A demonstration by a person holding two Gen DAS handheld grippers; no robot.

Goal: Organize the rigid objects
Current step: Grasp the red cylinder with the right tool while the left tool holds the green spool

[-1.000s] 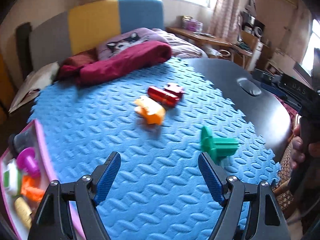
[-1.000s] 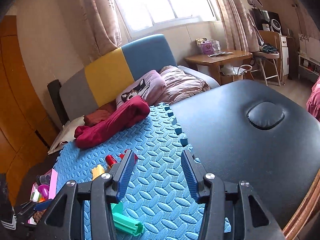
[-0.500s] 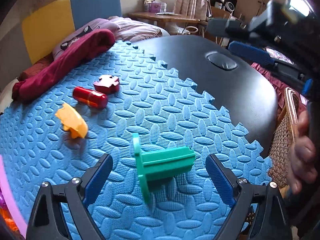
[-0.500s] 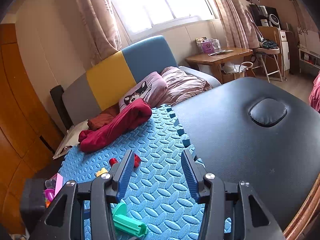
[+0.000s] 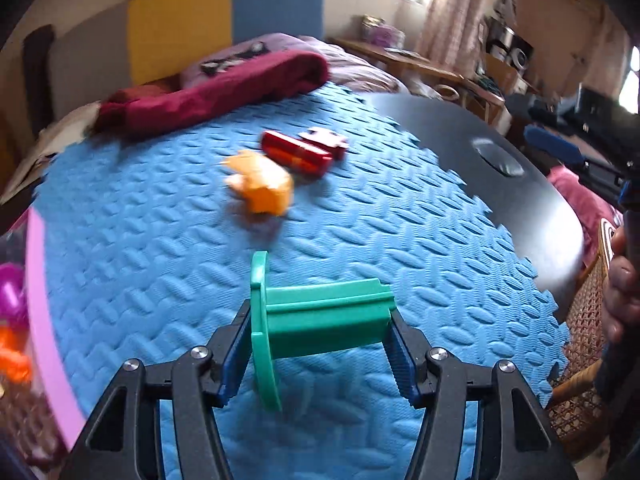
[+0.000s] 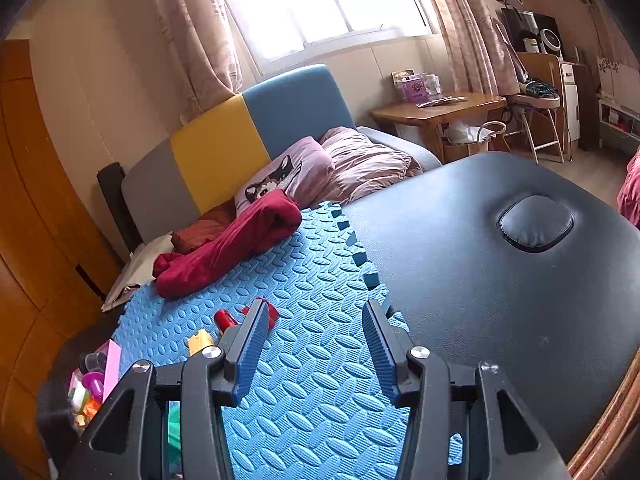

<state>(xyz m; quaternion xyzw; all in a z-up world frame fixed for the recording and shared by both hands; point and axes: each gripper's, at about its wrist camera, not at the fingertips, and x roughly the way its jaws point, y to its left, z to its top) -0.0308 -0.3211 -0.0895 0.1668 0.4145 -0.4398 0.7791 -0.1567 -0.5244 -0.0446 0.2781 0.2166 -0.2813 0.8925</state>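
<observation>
Since half a second ago, the left gripper has closed its jaws onto the green plastic spool, over the blue foam mat; the right gripper hovers half-open, empty.

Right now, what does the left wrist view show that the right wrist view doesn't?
Only the left wrist view shows the left tool, which has just been closing, with its pads on both ends of the green piece, plus a hand at the right edge.

Only the right wrist view shows the right tool, open over bare mat, and the window.

Both show the blue mat, orange toy, red cylinder, maroon cloth and pink tray.
</observation>
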